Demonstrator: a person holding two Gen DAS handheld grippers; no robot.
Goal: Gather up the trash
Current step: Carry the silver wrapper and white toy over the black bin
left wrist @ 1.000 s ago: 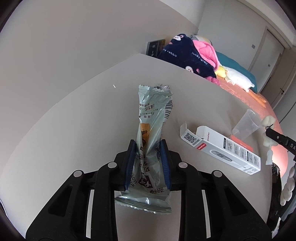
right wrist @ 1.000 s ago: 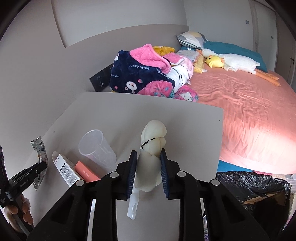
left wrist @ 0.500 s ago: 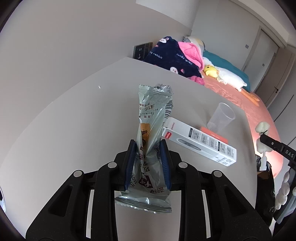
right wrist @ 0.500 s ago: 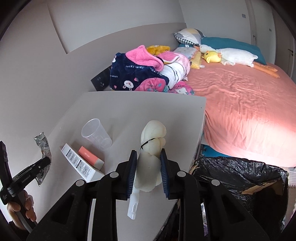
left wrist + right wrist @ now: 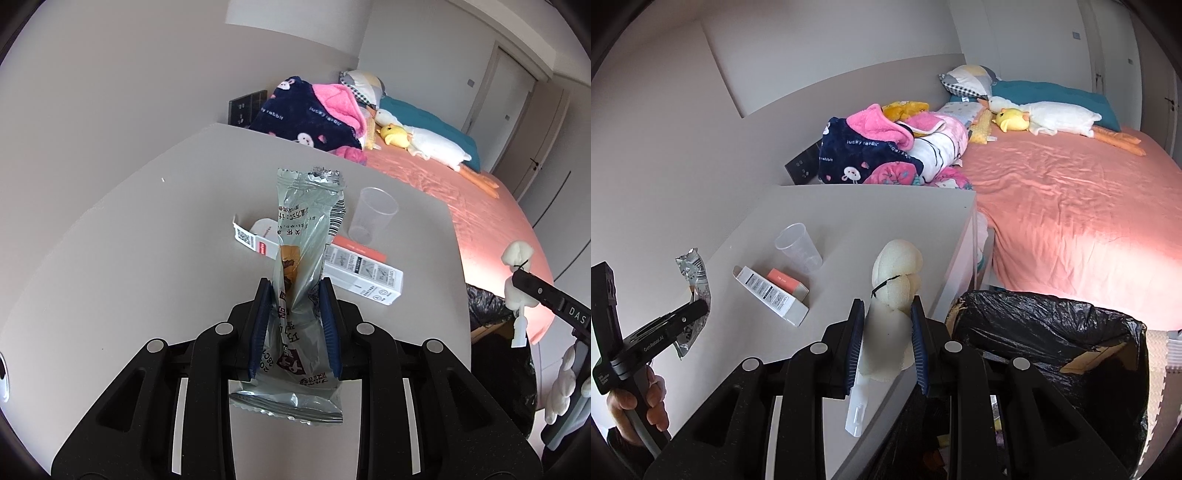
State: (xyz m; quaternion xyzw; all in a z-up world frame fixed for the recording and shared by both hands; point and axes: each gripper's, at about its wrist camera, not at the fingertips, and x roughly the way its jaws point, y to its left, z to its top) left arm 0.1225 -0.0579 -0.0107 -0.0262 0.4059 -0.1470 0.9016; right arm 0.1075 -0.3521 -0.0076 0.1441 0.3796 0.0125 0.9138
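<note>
My left gripper [image 5: 295,325] is shut on a silvery snack wrapper [image 5: 304,236] and holds it upright above the grey table [image 5: 147,240]. My right gripper [image 5: 886,332] is shut on a cream foam sponge with a white handle [image 5: 894,273], held over the table's right edge beside the black-lined trash bin [image 5: 1045,332]. The left gripper with the wrapper [image 5: 694,273] shows at the left of the right wrist view. The sponge [image 5: 517,258] shows at the right of the left wrist view.
On the table lie a white and red carton [image 5: 362,269], also in the right wrist view [image 5: 772,291], and a clear plastic cup [image 5: 371,214], also there [image 5: 798,247]. A bed with a pink sheet [image 5: 1071,206], folded blankets [image 5: 886,147] and plush toys lies beyond.
Both grippers have drawn back and swung right, each keeping its hold. The trash bin has come into full view beside my right gripper. The carton now sits behind the wrapper.
</note>
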